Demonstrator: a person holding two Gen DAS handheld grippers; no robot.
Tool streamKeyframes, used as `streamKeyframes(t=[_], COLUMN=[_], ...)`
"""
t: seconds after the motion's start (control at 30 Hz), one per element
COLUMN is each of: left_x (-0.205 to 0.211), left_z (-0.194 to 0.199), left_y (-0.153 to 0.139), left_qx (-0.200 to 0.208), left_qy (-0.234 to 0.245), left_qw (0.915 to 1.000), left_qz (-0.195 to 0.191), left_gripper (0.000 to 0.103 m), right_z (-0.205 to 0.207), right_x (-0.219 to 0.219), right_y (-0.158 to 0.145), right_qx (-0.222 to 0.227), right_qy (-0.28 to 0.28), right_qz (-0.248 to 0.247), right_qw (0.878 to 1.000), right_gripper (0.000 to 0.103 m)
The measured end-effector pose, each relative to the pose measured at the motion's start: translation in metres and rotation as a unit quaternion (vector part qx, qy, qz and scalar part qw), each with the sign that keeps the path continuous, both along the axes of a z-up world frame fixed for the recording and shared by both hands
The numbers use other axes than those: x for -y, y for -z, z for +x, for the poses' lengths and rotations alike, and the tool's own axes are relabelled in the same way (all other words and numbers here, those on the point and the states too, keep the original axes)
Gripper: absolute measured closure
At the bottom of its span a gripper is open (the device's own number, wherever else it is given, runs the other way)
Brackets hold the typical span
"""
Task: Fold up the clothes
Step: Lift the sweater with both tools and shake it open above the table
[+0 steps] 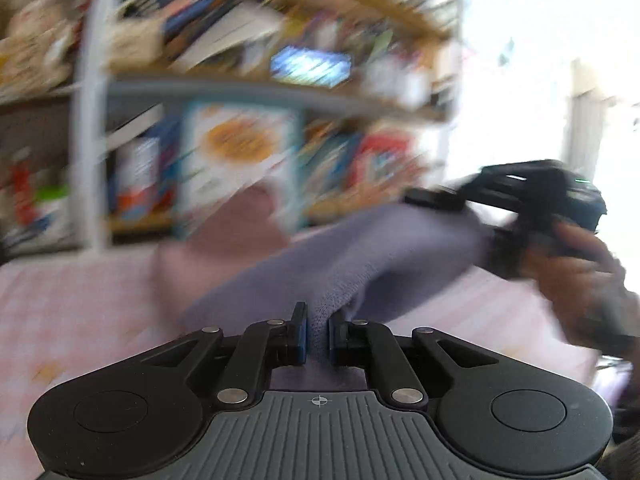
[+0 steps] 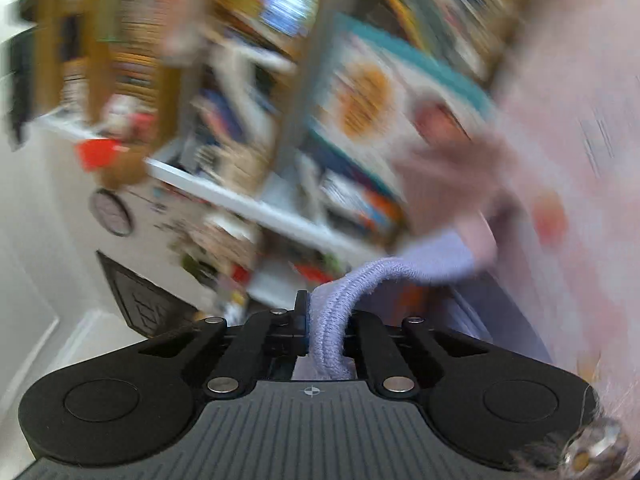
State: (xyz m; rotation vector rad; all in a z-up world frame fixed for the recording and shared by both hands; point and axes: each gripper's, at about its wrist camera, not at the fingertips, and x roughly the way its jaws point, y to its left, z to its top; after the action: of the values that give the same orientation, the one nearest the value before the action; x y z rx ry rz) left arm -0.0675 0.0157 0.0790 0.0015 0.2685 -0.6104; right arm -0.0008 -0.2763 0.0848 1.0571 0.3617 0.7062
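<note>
Both claws pinch the lilac garment (image 1: 352,264): the left gripper (image 1: 318,334) clamps a knit edge, the right gripper (image 2: 326,332) a ribbed hem. Stretched between the 2, it hangs above the pink bedspread (image 1: 72,304), probably to straighten it for folding.

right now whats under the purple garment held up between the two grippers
Below the purple garment a pink checked surface shows, with a mauve cloth behind it. The left gripper and right gripper pinch its edges. Anything directly beneath the fabric is covered.
</note>
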Motion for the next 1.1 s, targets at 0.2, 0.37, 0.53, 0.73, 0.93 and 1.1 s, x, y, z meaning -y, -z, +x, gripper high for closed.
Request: streamKeyframes(t=[0.2,0.37,0.53,0.73,0.93,1.1], left_x=[0.013,0.0,-0.022,-0.069,-0.096,-0.09], left_z=[-0.034,-0.037,0.003,0.046,0.048,0.047], left_y=[-0.082,-0.09,-0.03,0.031,0.017,0.016], left_qx=[0.164,0.155,0.038,-0.064,-0.049,-0.051], left_qy=[0.132,0.153,0.027,-0.126,-0.189,-0.173], left_qw=[0.9722,0.9638,0.995,0.9891,0.9764,0.9785], left_qz=[-0.104,-0.153,-0.088,-0.04,-0.092,-0.099], left_gripper=[0.095,0.094,0.093,0.087,0.056,0.048], right_z=[-0.055,-0.058,0.017,0.109,0.168,0.186], right_x=[0.023,0.009,-0.032,-0.116,-0.179,-0.187], right_y=[-0.16,-0.193,-0.13,-0.061,-0.034,-0.013], right_qx=[0.252,0.313,0.178,0.059,0.033,0.003], right_qy=[0.052,0.051,0.015,-0.044,-0.048,-0.062], right_qz=[-0.101,-0.155,-0.214,-0.279,-0.357,-0.354], right_qw=[0.961,0.936,0.961,0.957,0.932,0.933], right_gripper=[0.099,0.099,0.099,0.099,0.095,0.071])
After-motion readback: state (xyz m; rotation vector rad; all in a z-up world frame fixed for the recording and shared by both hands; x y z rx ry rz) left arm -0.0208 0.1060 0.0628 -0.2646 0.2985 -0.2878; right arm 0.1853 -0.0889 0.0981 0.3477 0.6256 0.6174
